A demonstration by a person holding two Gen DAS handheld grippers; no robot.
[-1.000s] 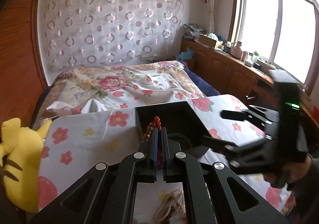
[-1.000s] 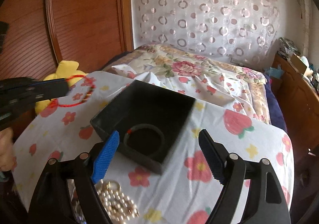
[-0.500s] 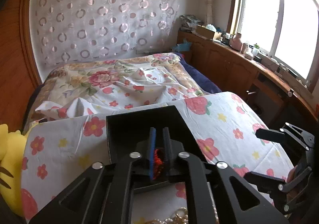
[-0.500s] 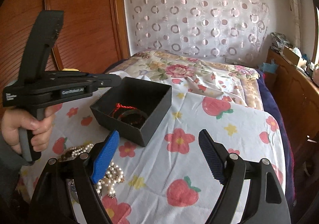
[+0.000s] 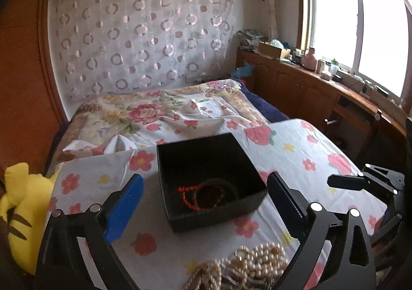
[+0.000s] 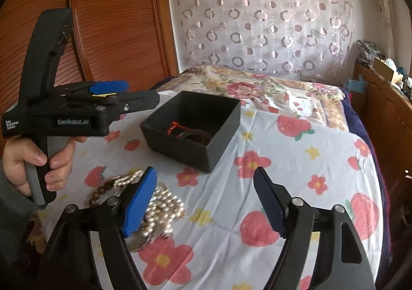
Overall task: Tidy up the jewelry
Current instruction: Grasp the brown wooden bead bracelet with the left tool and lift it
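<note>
From the left wrist, the left claw (image 5: 204, 198) stood wide open and empty, hovering just before the black box (image 5: 206, 179). Inside the box lay a red cord bracelet (image 5: 190, 197) beside a dark bangle (image 5: 219, 188). The pearl strands (image 5: 247, 264) waited on the flowered sheet (image 5: 296, 161) near the camera, outside the box. Best next move, by my reckoning: drop low and pinch one strand cleanly, so that nothing trailed over the rim. From the right wrist, the right claw (image 6: 204, 196) gaped open too, holding nothing, its blue pad right over the pearls (image 6: 159, 202). The box (image 6: 191, 130) sat beyond, well apart, bracelet and bangle inside.
</note>
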